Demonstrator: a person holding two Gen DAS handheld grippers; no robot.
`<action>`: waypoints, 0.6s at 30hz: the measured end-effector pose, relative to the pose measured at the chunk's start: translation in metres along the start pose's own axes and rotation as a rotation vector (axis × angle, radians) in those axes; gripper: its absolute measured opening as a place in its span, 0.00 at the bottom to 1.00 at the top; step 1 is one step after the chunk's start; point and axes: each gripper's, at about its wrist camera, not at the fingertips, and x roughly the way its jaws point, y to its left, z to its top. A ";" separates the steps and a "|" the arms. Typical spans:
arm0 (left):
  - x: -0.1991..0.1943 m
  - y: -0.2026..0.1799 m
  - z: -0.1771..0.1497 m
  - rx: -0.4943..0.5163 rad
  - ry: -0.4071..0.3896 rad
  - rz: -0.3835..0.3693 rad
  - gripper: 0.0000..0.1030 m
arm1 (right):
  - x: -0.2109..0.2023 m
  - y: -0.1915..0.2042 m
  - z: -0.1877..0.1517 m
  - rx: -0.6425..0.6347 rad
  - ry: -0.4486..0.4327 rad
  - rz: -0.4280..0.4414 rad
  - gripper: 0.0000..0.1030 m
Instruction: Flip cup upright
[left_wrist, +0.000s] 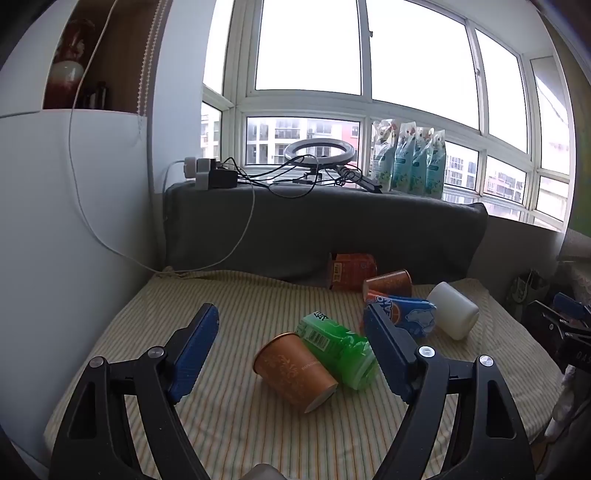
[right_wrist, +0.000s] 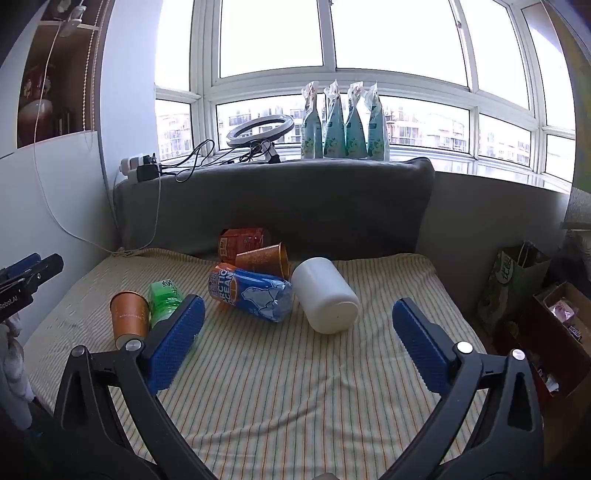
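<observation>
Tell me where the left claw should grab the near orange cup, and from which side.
Grip the orange cup across its middle wall, coming down from above. It lies on its side with the green can touching its far side, so a side approach looks blocked. The left claw is open already.

Window ledge: ring light (right_wrist: 259, 132), four pouches (right_wrist: 343, 122), chargers (left_wrist: 212, 173).
Striped mattress (right_wrist: 295, 369): green can (left_wrist: 338, 345), blue can (right_wrist: 251, 293), white jar (right_wrist: 327, 295), all lying down.

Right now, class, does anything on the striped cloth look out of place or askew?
Every container lies tipped over: the nearer copper paper cup against the green can, the blue Arctic Ocean can, the white plastic cup and the farther copper cup. Nothing looks spilled.
</observation>
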 end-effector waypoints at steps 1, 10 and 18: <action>0.000 -0.001 0.000 0.000 0.002 -0.001 0.78 | -0.001 0.001 0.001 0.001 0.000 0.001 1.00; -0.002 -0.003 0.002 0.004 0.002 0.002 0.78 | -0.003 -0.002 0.000 0.014 -0.007 0.007 1.00; -0.003 -0.004 0.003 0.004 0.004 0.002 0.78 | -0.002 -0.003 0.000 0.013 -0.003 0.012 1.00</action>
